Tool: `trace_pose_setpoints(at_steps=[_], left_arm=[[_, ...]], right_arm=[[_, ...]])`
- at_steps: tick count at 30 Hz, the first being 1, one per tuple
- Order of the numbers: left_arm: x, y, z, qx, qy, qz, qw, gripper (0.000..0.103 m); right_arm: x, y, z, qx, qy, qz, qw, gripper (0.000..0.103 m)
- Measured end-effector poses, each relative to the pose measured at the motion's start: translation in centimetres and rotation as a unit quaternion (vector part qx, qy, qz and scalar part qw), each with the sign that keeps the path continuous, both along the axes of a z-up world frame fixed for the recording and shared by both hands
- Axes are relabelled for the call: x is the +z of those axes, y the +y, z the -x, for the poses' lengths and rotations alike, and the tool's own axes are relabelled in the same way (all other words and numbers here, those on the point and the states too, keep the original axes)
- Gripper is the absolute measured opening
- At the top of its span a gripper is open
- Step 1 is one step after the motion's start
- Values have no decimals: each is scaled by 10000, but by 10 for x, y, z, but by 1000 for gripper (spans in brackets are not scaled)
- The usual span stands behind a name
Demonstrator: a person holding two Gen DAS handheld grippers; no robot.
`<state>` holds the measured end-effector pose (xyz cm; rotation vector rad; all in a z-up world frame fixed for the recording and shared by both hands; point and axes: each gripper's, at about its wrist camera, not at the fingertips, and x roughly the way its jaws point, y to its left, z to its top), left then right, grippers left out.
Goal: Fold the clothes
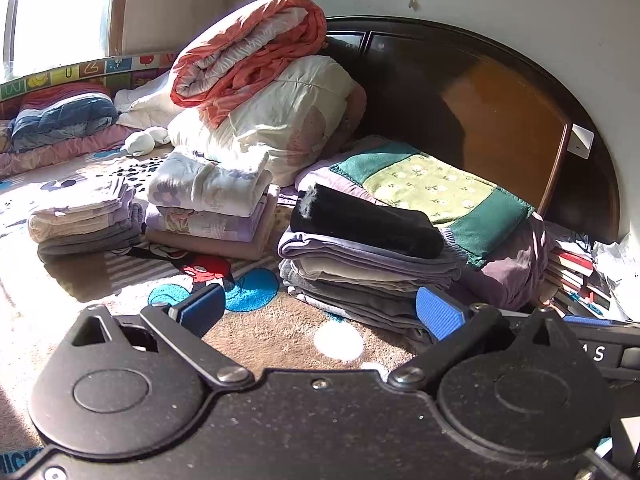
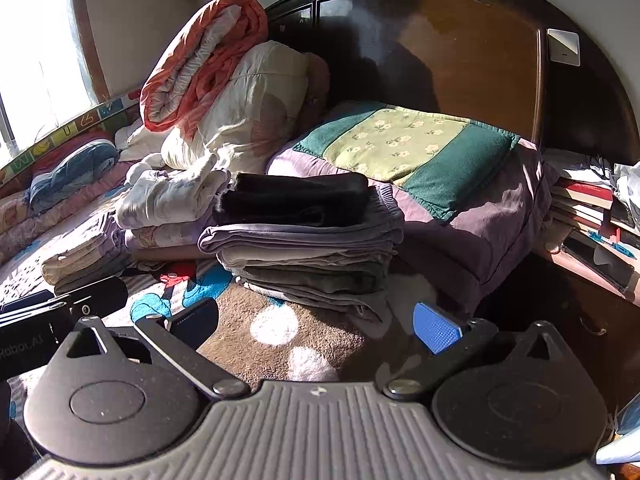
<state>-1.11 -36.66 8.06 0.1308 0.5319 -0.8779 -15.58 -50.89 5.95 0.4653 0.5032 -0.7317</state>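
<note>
Left wrist fisheye: both grippers' fingers point(image 1: 204, 306) spread wide, empty.

I see a dark brown wooden headboard point(image 2: 460, 52) at the back. A green and yellow flower pillow point(image 1: 436, 192) lies in front of it. A rolled orange and white quilt point(image 1: 248, 52) sits on a big cream quilt point(image 1: 288, 120). A stack of books point(image 2: 584, 204) is off to the right. Under it all is a brown cartoon-mouse blanket point(image 1: 260, 332).

black garment point(image 1: 366, 220) on lilac/grey stack point(image 1: 372, 268); orange quilt point(image 1: 248, 56); green floral pillow point(image 1: 432, 192); blue gripper pads point(image 1: 438, 314).
</note>
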Motion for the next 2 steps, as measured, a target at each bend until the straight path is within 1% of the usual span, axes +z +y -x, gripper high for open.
trace_pose_setpoints(at_steps=[2], left_arm=[[-1, 1, 0, -38, -3, 44, 10000, 103]], right_arm=[[0, 0, 1, 1, -10, -7, 10000, 103]])
